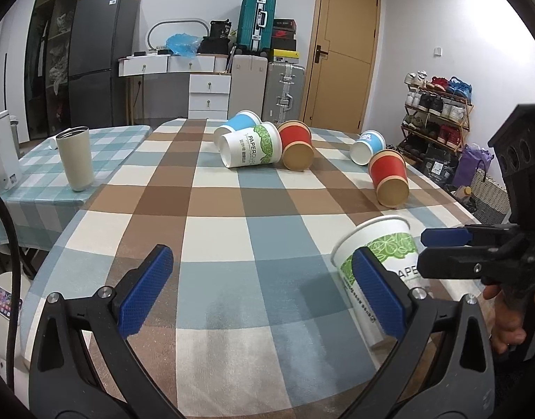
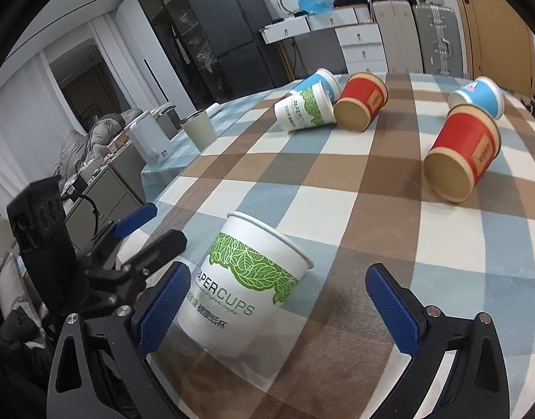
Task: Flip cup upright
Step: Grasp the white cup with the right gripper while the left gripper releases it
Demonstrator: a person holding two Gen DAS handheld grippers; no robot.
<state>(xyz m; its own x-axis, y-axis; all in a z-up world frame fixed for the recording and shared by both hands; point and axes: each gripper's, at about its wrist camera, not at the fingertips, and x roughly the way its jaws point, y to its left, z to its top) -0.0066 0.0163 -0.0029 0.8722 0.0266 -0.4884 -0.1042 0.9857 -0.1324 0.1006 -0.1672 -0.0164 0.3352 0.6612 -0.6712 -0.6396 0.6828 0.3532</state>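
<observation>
A white paper cup with green leaf print (image 2: pixel 243 286) stands upright, slightly tilted, on the checked tablecloth, between my right gripper's (image 2: pixel 281 310) open fingers, close to the left pad (image 2: pixel 162 314). It also shows in the left wrist view (image 1: pixel 379 265), just behind my left gripper's right pad (image 1: pixel 381 296). My left gripper (image 1: pixel 264 293) is open and empty. The right gripper (image 1: pixel 445 248) reaches in from the right beside the cup. The left gripper (image 2: pixel 141 230) shows at left in the right wrist view.
Several other cups lie on their sides farther back: a white-green one (image 1: pixel 250 145), a blue one (image 1: pixel 237 122), a red one (image 1: pixel 297 145), another blue (image 1: pixel 367 146) and another red (image 1: pixel 389 178). A metal tumbler (image 1: pixel 75 159) and white kettle (image 1: pixel 2 150) stand at left.
</observation>
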